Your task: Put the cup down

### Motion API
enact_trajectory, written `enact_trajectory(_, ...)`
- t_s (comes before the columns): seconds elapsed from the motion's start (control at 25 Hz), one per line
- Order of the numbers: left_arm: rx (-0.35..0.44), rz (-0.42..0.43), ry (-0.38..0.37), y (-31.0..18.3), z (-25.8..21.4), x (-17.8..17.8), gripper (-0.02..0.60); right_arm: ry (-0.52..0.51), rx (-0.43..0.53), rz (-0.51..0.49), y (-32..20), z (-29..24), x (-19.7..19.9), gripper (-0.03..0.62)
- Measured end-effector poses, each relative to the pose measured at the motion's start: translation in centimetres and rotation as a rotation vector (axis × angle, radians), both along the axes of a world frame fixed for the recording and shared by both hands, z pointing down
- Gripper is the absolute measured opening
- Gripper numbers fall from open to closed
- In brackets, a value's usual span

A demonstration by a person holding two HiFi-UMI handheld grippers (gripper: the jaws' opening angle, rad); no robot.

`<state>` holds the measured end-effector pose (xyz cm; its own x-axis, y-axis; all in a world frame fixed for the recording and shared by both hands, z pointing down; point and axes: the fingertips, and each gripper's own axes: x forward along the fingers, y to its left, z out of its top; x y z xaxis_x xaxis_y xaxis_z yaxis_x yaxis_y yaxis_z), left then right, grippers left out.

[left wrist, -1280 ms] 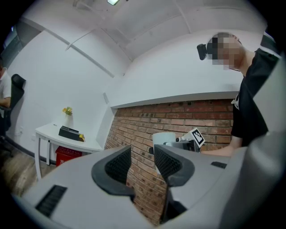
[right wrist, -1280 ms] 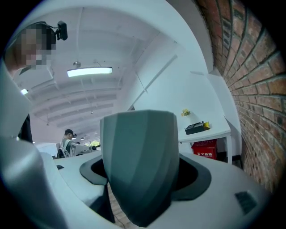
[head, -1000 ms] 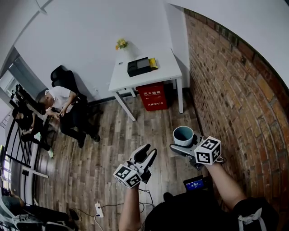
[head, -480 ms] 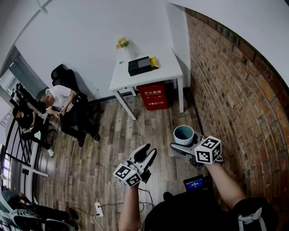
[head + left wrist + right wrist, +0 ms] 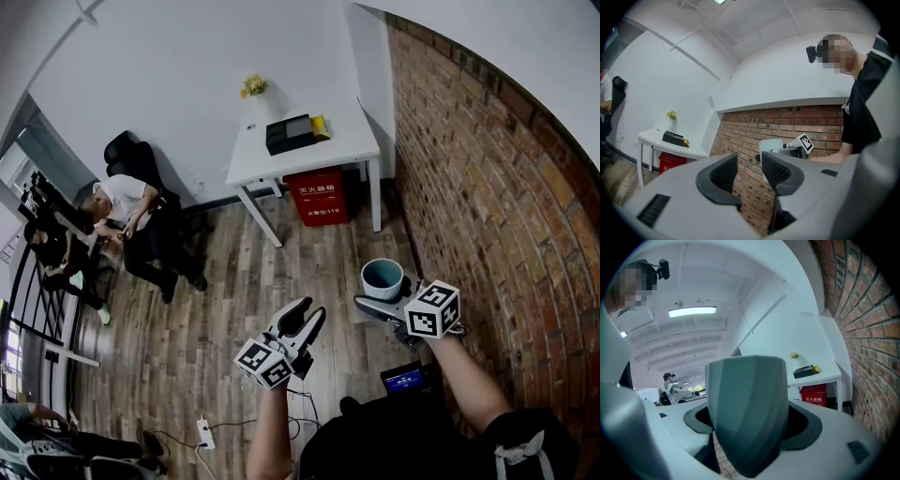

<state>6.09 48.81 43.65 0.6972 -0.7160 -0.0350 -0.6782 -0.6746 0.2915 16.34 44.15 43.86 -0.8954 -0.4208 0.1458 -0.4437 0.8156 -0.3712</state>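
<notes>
A grey-green cup [image 5: 382, 278] with a teal inside hangs upright above the wooden floor, with my right gripper [image 5: 386, 293] shut on its sides. In the right gripper view the cup [image 5: 747, 413] fills the gap between the two dark pads. My left gripper [image 5: 312, 310] is held level to the left of it, open, with nothing between its fingers. From the left gripper view [image 5: 749, 171] the cup [image 5: 768, 146] shows past the jaws against the brick wall. The white table [image 5: 349, 147] stands far ahead by the wall.
On the table lie a black box [image 5: 289, 136], a small yellow thing and a vase of flowers [image 5: 251, 90]; a red box [image 5: 321, 199] sits beneath. A brick wall [image 5: 487, 206] runs along the right. People sit at the left [image 5: 122, 216]. A power strip [image 5: 203, 434] lies on the floor.
Both grippers and the cup have kept still. Only a person at the lower left edge has shifted.
</notes>
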Motion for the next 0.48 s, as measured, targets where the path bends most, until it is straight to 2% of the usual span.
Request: enact_trajectory(0.48,-0.003,0.030,0.009,-0.8,0.6,-3.8,0.164,0.020,-0.008,0.037,-0.4,0.7,-3.2,0.382)
